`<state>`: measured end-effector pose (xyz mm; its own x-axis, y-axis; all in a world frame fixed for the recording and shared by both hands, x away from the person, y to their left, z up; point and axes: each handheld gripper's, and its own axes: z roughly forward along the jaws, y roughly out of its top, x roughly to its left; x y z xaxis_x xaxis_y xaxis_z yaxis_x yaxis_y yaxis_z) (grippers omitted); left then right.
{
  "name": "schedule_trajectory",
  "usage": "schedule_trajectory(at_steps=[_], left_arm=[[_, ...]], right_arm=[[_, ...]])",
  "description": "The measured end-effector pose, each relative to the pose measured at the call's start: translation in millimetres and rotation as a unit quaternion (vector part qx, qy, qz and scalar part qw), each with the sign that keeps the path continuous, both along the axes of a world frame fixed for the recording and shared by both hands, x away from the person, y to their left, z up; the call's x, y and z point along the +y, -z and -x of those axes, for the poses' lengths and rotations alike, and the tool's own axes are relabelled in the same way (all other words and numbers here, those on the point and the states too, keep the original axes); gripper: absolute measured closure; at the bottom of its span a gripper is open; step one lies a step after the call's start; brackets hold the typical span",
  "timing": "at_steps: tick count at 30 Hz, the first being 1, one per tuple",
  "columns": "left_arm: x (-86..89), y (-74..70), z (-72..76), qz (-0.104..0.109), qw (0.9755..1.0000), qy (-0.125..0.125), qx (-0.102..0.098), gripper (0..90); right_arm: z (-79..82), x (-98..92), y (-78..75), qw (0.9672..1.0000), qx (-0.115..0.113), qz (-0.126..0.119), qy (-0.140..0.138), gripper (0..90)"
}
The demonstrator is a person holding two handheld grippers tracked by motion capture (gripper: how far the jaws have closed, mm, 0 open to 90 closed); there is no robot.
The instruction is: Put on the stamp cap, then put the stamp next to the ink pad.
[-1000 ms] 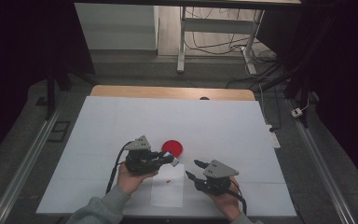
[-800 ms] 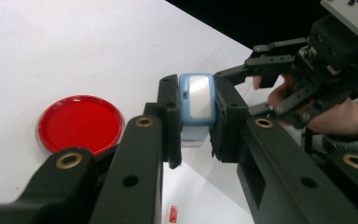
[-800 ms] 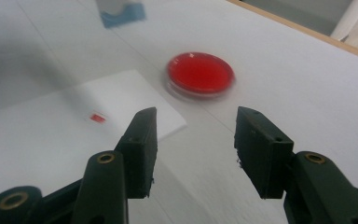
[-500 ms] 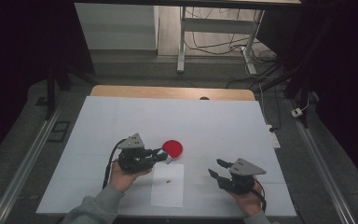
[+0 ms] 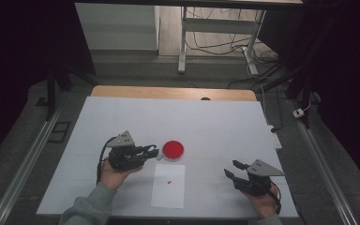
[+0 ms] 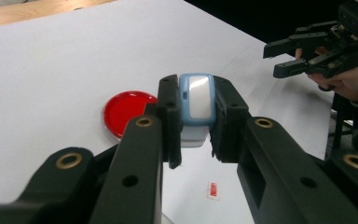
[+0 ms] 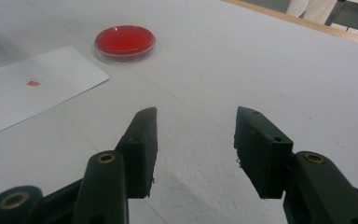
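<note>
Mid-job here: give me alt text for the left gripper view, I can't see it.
The left tool is shut on a small blue device with a pale face, held above a white table. A red dish lies just behind; the right tool hovers open, far right.

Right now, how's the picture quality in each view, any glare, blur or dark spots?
High view: the white table is evenly lit, the surroundings fall into near black. Left gripper view: the left tool and its blue and white device are sharp, with glare on its pale face; the red dish is softer. Right gripper view: the right tool is crisp, and the far table edge blurs.
</note>
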<state>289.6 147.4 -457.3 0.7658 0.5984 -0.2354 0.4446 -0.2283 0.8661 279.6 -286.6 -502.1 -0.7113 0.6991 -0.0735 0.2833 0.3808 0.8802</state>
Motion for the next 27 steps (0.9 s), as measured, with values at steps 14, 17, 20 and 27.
schedule_trajectory(at_steps=[14,17,20,27], left_arm=[[22.7,-2.6,-3.5,-0.022,0.9993,-0.03,-0.011,75.2],[29.0,-1.3,-5.7,-0.029,0.9986,-0.042,-0.01,75.1],[34.7,1.5,-8.5,-0.032,0.9982,-0.051,-0.006,75.1],[42.1,7.4,-13.7,-0.036,0.9971,-0.067,0.004,75.0]], right_arm=[[-1.7,3.0,1.9,1.0,0.002,0.007,-0.001,49.5],[-1.8,2.9,1.9,1.0,0.002,0.006,0.0,49.5],[-1.9,3.1,2.0,1.0,0.001,0.007,0.0,49.5],[-2.2,4.4,2.9,0.9999,0.0,0.013,-0.002,49.5]])
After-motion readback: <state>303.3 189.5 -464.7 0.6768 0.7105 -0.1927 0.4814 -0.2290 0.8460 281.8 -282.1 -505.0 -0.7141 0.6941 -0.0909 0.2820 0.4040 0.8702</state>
